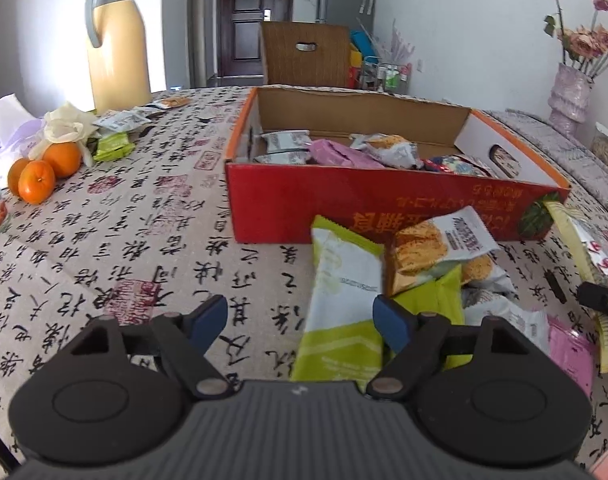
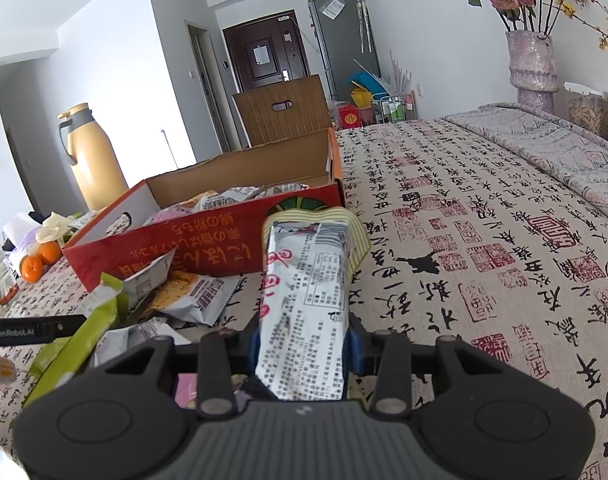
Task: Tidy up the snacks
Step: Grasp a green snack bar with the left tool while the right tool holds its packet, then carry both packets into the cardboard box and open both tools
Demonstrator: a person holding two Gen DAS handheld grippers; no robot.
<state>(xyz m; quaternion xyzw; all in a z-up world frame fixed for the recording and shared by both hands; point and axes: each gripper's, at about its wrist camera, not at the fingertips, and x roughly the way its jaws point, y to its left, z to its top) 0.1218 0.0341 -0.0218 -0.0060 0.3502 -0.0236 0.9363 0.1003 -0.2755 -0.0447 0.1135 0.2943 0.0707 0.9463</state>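
- Left wrist view: the left gripper has its blue-padded fingers spread wide above the table, with nothing pinched between them
- A green-and-white snack packet lies on the cloth just inside the right finger, its lower end reaching between the two fingers without touching the left one
- Just beyond and to the right of the fingers sits an orange cracker packet, partly overlapped by a plain green wrapper; a pink packet lies further right
- Straight ahead of the fingers stands the red cardboard box, open on top and already holding several snack packets
- Far to the left of the fingers are three oranges and a yellow thermos jug
- Right wrist view: the right gripper has its fingers closed on a long silver-white printed snack packet, which sticks up and forward from between them
- Beyond the packet's tip is the red box's right corner
- To the left of these fingers loose packets lie scattered on the cloth in front of the box
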